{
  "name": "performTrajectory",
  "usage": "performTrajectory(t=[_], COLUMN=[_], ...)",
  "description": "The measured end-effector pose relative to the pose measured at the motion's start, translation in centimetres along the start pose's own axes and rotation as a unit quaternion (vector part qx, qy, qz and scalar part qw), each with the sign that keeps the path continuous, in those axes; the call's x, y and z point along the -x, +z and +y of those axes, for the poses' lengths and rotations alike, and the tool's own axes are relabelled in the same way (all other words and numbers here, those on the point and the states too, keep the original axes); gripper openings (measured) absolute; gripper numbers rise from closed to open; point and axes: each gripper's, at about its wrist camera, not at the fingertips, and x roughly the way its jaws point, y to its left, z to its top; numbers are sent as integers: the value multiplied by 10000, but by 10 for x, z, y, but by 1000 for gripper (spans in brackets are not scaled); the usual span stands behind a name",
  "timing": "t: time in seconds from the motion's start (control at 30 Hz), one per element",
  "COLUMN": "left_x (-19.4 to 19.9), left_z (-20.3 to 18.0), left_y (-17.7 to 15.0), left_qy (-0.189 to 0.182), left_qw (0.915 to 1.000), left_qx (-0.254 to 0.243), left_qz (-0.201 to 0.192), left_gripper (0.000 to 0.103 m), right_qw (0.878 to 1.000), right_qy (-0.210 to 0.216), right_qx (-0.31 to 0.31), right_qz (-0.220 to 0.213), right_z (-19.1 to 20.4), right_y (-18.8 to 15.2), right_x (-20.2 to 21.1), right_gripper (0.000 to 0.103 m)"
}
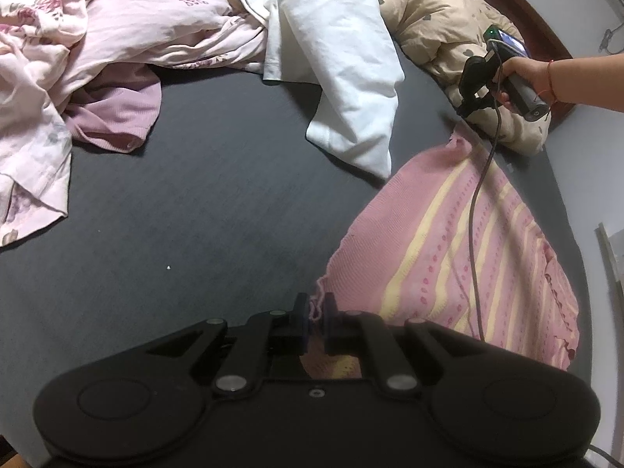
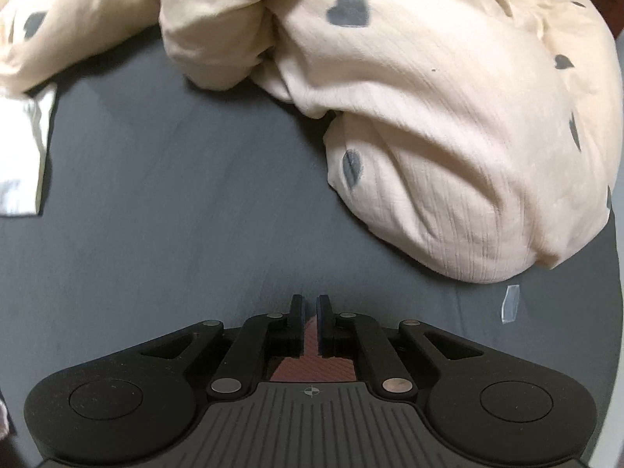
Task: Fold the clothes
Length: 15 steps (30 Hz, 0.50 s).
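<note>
Pink knit garment (image 1: 460,241) with yellow stripes, spread on the dark bed sheet (image 1: 202,202) at its right edge. Near corner pinched in the clenched jaws of the left gripper (image 1: 316,314); far corner clamped by the right gripper (image 2: 310,318), pink fabric between its jaws. White garment (image 1: 343,78) and floral pink clothes (image 1: 117,27) heaped beyond; beige heart-print quilt (image 2: 448,124) alongside.

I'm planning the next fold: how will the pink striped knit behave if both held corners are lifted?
Probably floppy: the pink striped knit already sags between the left hand-held gripper and the right hand-held gripper, so its middle would likely droop. The open knit looks stretchy, so pinched corners may pull out. A loose yarn strand at the left pads might snag.
</note>
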Motion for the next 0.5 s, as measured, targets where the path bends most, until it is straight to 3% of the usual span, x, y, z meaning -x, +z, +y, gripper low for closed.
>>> performTrajectory(t=[0.03, 0.07, 0.13, 0.33, 0.4, 0.5], left_x=[-1, -1, -2, -4, -4, -4], left_z=[0, 0, 0, -1, -1, -2], left_y=[0, 0, 0, -1, -2, -2], left_qy=[9, 19, 42, 55, 63, 68], left_qw=[10000, 10000, 10000, 10000, 9999, 9999], left_qx=[2, 3, -3, -16, -17, -55], left_qz=[7, 14, 36, 73, 78, 89], left_gripper=[7, 7, 7, 7, 7, 7], right_qw=[9999, 9998, 9995, 9978, 9981, 9982], right_qy=[-48, -76, -74, -175, -297, -355], right_qx=[-31, -77, -246, -192, -110, -44], right_qz=[99, 142, 174, 618, 532, 471], right_z=[1, -1, -5, -1, 0, -2], right_y=[-1, 0, 2, -5, -7, -8], right_x=[-2, -5, -4, -15, -14, -12], right_gripper=[20, 42, 64, 62, 51, 17])
